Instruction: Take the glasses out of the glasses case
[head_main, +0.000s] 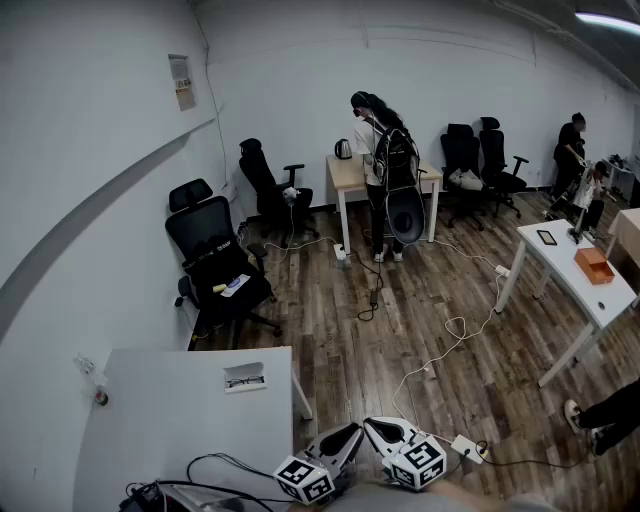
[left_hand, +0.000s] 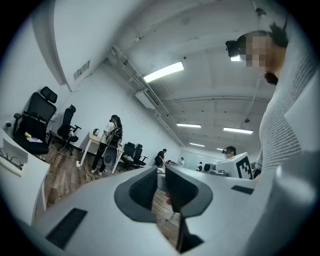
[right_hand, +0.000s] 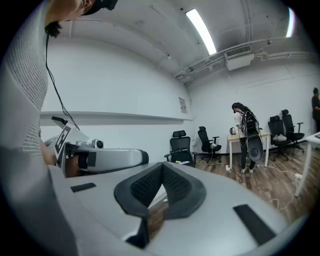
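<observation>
The left tool (head_main: 348, 434) at six o'clock has its jaws slightly parted and empty, and the right tool (head_main: 380, 429) beside it is closed on nothing. At eleven o'clock from them, the open glasses case (head_main: 247, 370) holds the glasses (head_main: 242, 381) on the white counter (head_main: 180, 420)

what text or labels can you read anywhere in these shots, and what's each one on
No text can be read in any view.
Wall notice: printed sheet, too small to read.
Black chair: a pale mark on the backrest, too blurred to read.
Left marker cube and right marker cube: black-and-white square patterns only, no letters or numbers.
</observation>
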